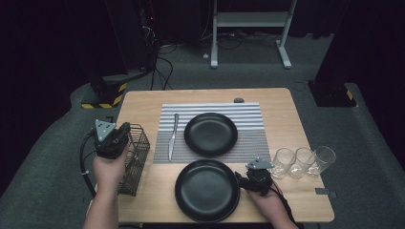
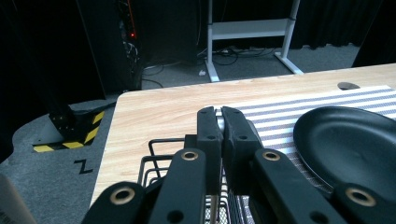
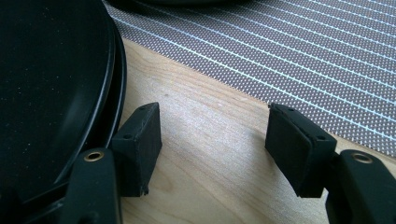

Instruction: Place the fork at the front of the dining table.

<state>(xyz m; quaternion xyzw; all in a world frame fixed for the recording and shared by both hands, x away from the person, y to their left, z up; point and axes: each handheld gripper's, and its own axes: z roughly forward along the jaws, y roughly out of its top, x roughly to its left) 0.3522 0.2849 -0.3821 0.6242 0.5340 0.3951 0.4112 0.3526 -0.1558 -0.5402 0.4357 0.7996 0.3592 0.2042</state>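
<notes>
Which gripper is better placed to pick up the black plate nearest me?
The right gripper. Its jaws stand open beside the rim of the near round black plate. The left gripper is shut over the black wire basket, farther from that plate.

Matt black plate point(image 1: 207, 190); pale smooth wood table point(image 1: 143, 102); black wire basket point(image 1: 134, 160); woven striped placemat point(image 1: 248, 114).

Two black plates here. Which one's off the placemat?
The near plate, on bare wood beside the right gripper; the far plate sits on the striped placemat.
</notes>
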